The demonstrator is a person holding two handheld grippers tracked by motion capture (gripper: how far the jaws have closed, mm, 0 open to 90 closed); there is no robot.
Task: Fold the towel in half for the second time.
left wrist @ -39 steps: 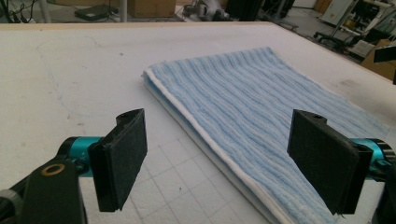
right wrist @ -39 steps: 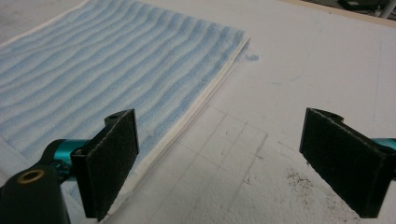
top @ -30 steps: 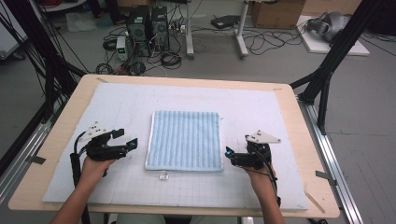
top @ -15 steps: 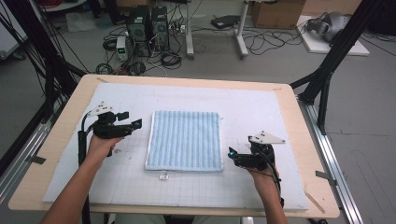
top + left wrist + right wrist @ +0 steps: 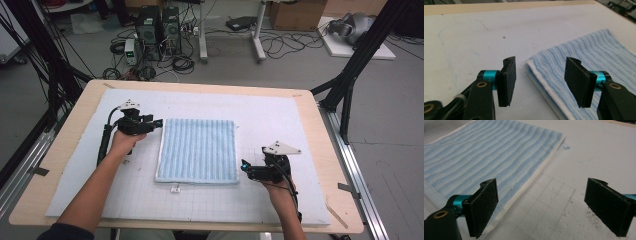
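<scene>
High view, towel: the folded blue towel [image 5: 197,150] lies flat in the middle of the white mat [image 5: 280,120], square to its edges, near no corner.
High view, left gripper: the left gripper [image 5: 159,122] sits at the towel's far left corner, pointing across it; its jaws have just been closing, and from here the gap is too small to judge.
High view, right gripper: the right gripper [image 5: 243,165] rests on the mat just off the towel's near right corner.
High view, risk: with one side gripped far and the other near, a lift could twist the towel instead of folding it.
Left gripper view, jaws: part open, the towel's [image 5: 584,57] corner edge between the pads [image 5: 507,80] but untouched, so nothing is held.
Left gripper view, risk: the pads may pinch only the top layer, so the fold opens; or they close beside the white hem and miss.
Left gripper view, hidden: the layers under the hem are hard to count.
Right gripper view, jaws: wide open and empty, the towel [image 5: 486,157] edge beside the left pad [image 5: 484,207], not between them.
Right gripper view, risk: closing here would catch only mat.
Right gripper view, hidden: the towel's near corner is cut off by the frame.
</scene>
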